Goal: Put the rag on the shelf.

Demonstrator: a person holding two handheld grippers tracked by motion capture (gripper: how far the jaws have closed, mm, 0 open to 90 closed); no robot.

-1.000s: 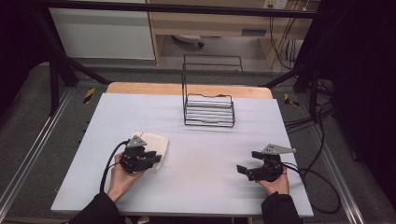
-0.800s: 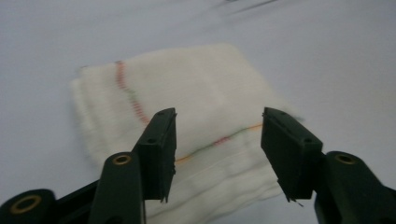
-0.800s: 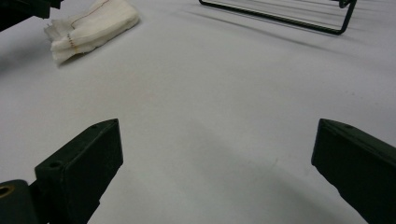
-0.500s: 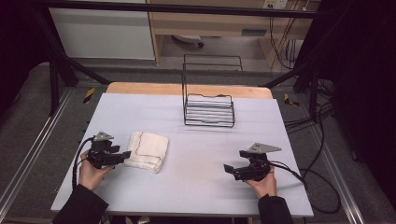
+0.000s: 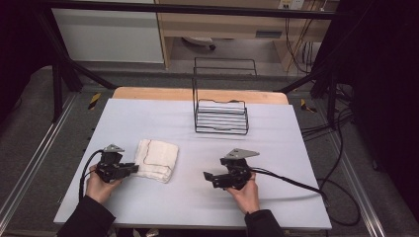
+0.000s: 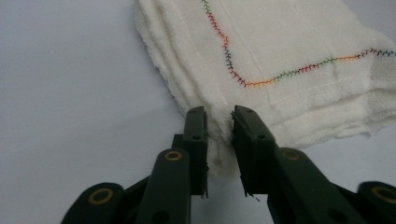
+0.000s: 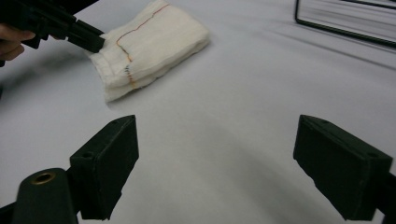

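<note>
A folded white cloth [image 5: 157,159] with a multicoloured stitched line lies on the left half of the table. My left gripper [image 5: 134,169] sits at its left edge. In the left gripper view its jaws have just been closing, and the left gripper [image 6: 219,116] now pinches the cloth's [image 6: 289,56] near edge. My right gripper [image 5: 207,177] hovers near the table's middle front, pointing left toward the cloth [image 7: 149,44]. Its jaws have just been closing a little, but the right gripper [image 7: 215,140] stands wide open with only bare table between the jaws. The left gripper [image 7: 91,41] shows there at the cloth's far side.
A black wire rack [image 5: 221,118] stands at the back centre of the pale table [image 5: 148,113], and its base edge [image 7: 345,18] shows at the top right of the right gripper view. Cables trail off the table's right side.
The left gripper drew off to the left of the cloth, then came back to its edge and closed on it. The right gripper has moved left toward the table's middle.
</note>
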